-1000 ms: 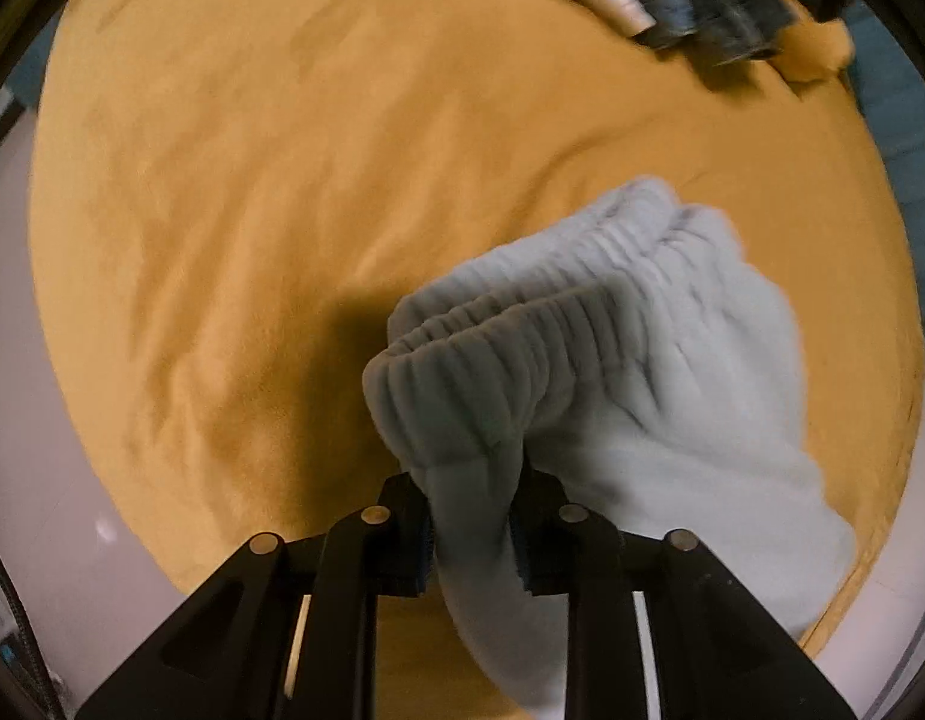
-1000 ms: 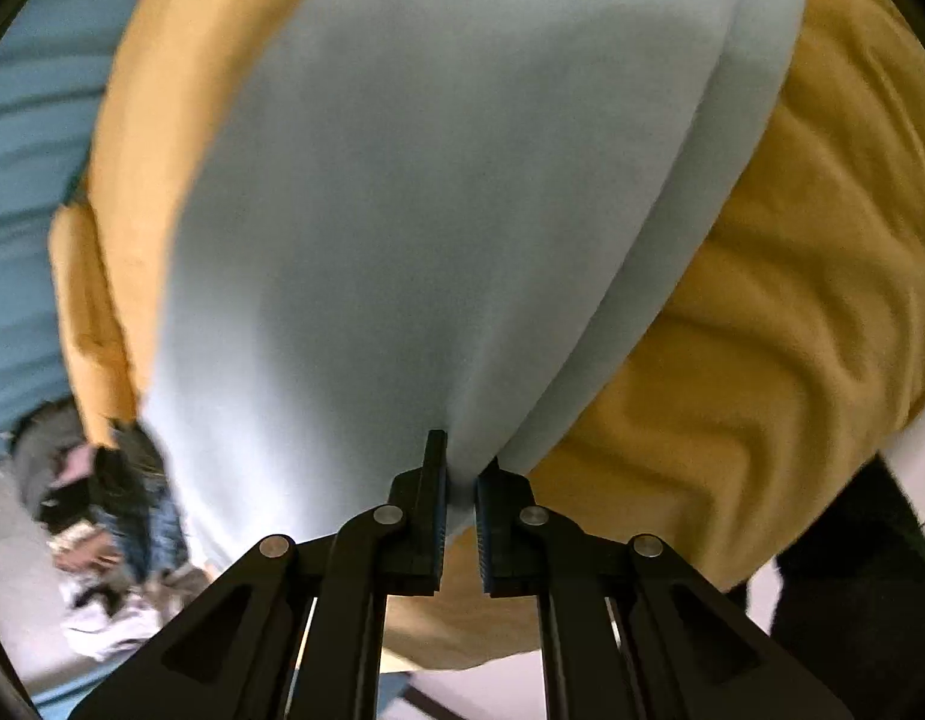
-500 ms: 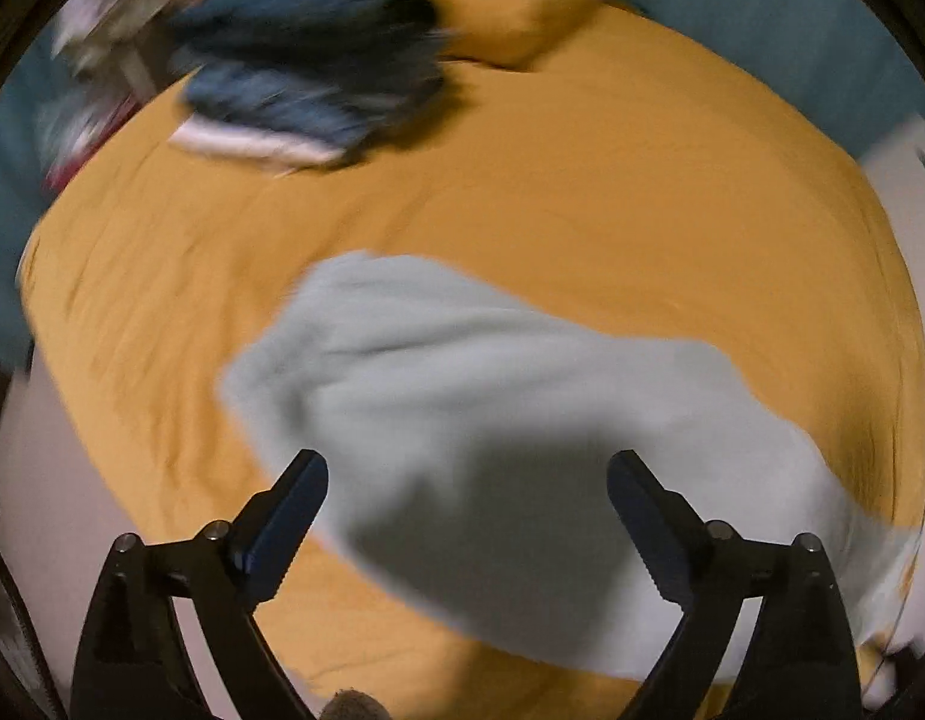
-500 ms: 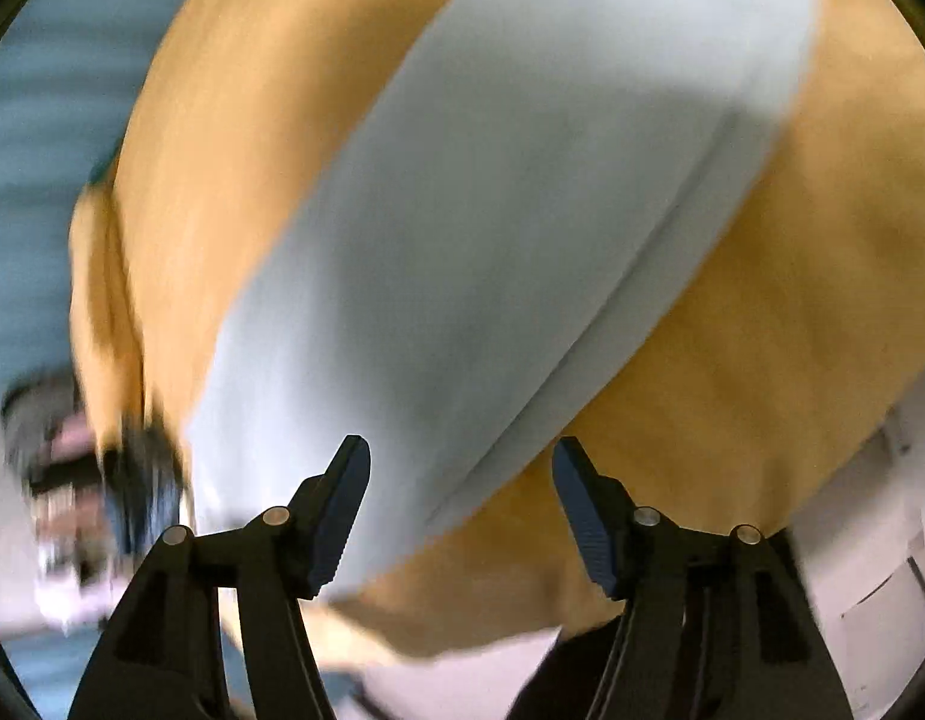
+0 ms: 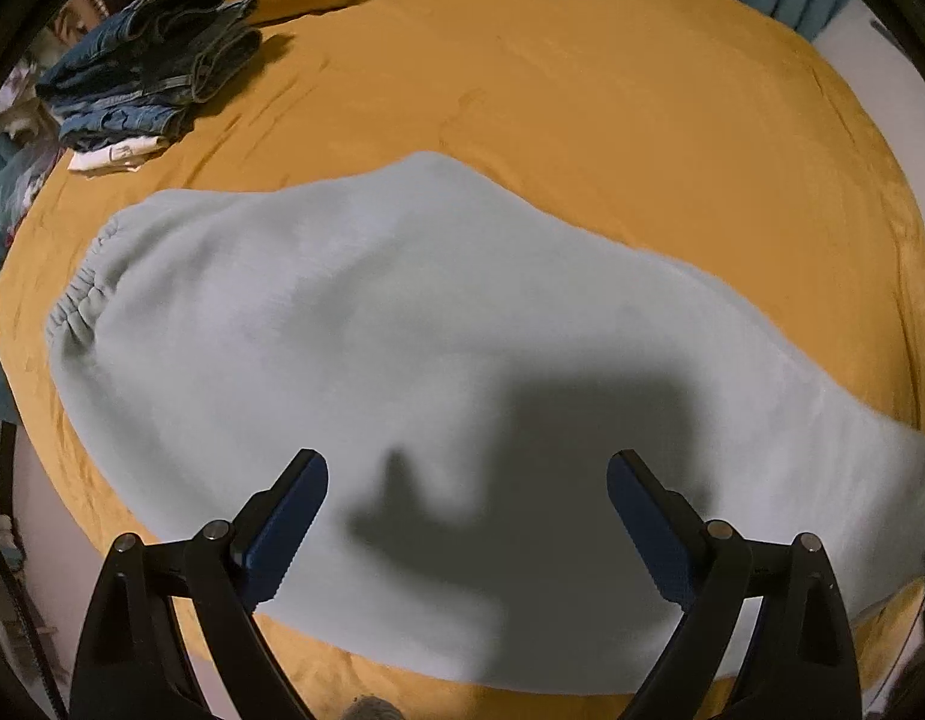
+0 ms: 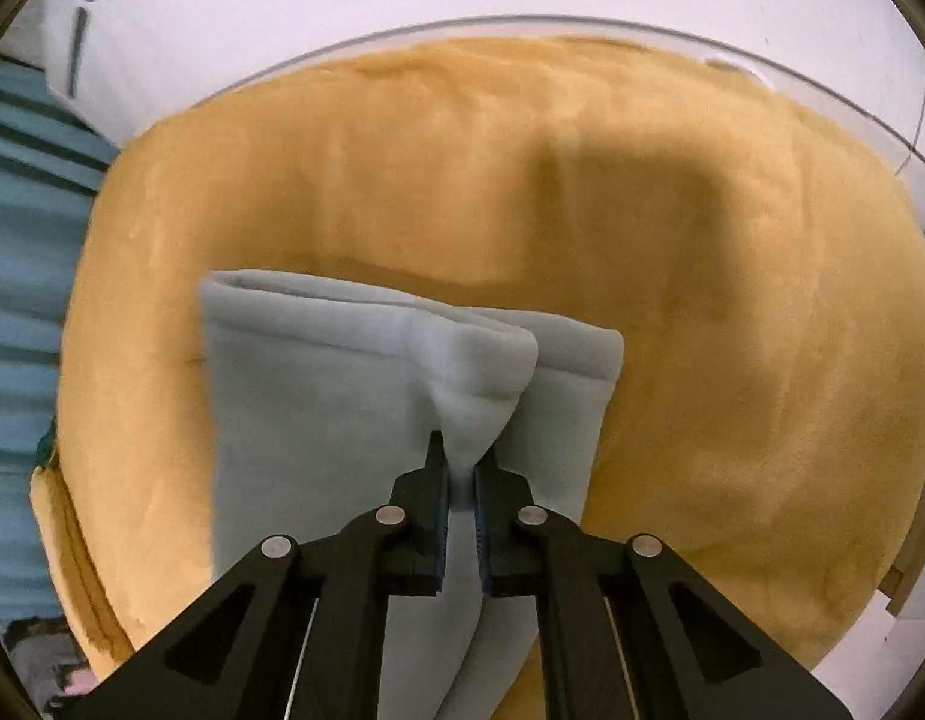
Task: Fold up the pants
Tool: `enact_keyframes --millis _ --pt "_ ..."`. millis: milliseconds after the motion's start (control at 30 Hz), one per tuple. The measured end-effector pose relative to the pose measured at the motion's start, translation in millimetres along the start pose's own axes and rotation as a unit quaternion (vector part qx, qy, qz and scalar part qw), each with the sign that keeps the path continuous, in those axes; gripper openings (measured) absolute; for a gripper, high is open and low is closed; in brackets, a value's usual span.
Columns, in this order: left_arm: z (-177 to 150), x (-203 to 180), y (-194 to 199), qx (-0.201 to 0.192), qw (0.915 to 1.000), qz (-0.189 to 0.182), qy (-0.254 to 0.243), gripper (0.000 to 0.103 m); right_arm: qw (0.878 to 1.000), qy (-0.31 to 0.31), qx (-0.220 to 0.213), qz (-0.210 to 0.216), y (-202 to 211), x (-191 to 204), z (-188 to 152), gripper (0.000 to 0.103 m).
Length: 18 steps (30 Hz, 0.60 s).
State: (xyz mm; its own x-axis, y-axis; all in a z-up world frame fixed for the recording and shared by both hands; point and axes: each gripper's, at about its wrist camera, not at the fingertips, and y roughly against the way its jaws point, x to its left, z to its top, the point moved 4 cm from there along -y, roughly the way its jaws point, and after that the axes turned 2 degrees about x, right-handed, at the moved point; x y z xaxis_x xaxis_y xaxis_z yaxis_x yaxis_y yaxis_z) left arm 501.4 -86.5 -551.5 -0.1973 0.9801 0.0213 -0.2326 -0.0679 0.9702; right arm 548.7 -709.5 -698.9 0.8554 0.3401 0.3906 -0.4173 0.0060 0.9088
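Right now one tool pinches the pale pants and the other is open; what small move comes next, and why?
Probably lift the right tool, shut on the leg hems, and carry them toward the waistband. The pants lie flat lengthwise on the yellow blanket, while the left tool hovers open above them.

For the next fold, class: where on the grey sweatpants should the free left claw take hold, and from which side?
Probably the gathered waistband of the grey sweatpants, approached from above at the far-left end. It forms a thick, ribbed edge lying flat on the orange blanket. The left claw hangs open above the cloth; the right claw already pinches a leg hem.
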Motion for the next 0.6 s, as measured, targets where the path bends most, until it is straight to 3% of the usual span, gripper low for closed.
enact_keyframes --millis 133,267,333,367,467,567,600 --pt "-3.4 3.0 -5.9 0.013 0.9999 0.01 0.003 0.096 1.0 0.019 -0.016 0.016 37.2 -7.6 0.2 0.007" --pt "-10.4 -1.7 -19.9 0.025 0.9993 0.024 0.009 0.096 0.999 0.001 0.032 -0.008 -4.7 -39.7 -5.5 0.007" --pt "-13.0 -4.4 -25.2 0.031 0.999 0.031 0.011 0.096 0.996 0.001 0.088 -0.005 -35.7 -44.7 -6.9 0.01" --pt "-13.2 -2.9 -24.8 0.034 0.9988 0.031 0.016 0.096 0.994 -0.009 0.108 -0.011 -41.2 -45.5 -9.0 0.018" --pt "-6.6 4.0 -12.4 0.025 0.999 0.02 0.032 0.096 0.994 -0.01 0.106 0.002 -15.7 -32.1 -10.4 0.024" --pt "8.0 20.0 7.4 0.013 0.9989 0.006 0.044 0.101 0.992 0.077 0.096 -0.019 24.7 17.1 -31.6 0.05" --pt "17.4 31.5 12.4 0.006 0.9987 0.001 0.051 0.101 0.987 0.116 0.106 -0.011 33.1 43.8 -47.4 0.052"
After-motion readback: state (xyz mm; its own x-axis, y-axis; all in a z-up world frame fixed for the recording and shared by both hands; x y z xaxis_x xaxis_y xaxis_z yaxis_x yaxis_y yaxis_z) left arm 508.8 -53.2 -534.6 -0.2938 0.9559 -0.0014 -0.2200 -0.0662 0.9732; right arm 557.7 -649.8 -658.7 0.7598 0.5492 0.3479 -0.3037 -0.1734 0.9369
